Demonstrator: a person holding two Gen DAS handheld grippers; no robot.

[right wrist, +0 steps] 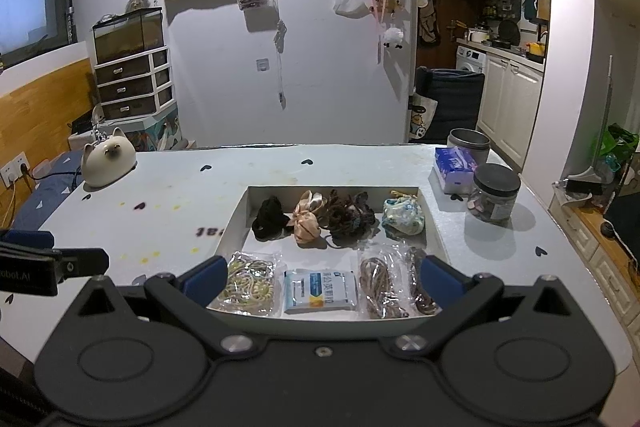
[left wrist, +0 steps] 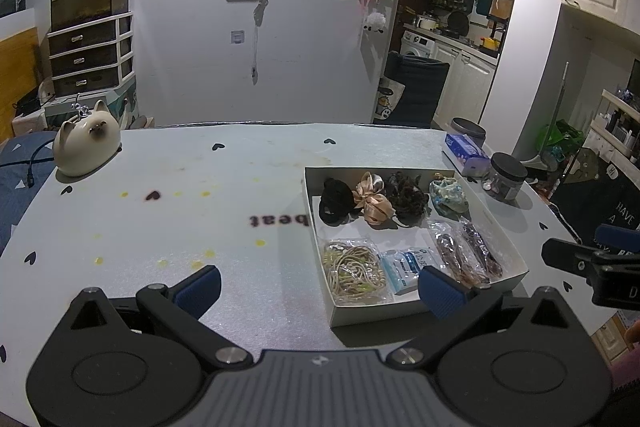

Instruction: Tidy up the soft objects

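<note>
Both your left gripper (left wrist: 318, 289) and right gripper (right wrist: 323, 277) hang spread and empty before the tray (right wrist: 236, 223), sorting seemingly done, so pull back.

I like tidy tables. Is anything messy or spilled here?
Yes. Small yellow spots and a brownish stain mark the table, like dried spills. Inside the white box the scrunchies and packets lie in neat rows; nothing has tipped over.

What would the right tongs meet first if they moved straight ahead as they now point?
Probably the box's near wall, then the blue-and-white packet just inside it. The right tongs are open and centred on the box; their height is unclear.
</note>
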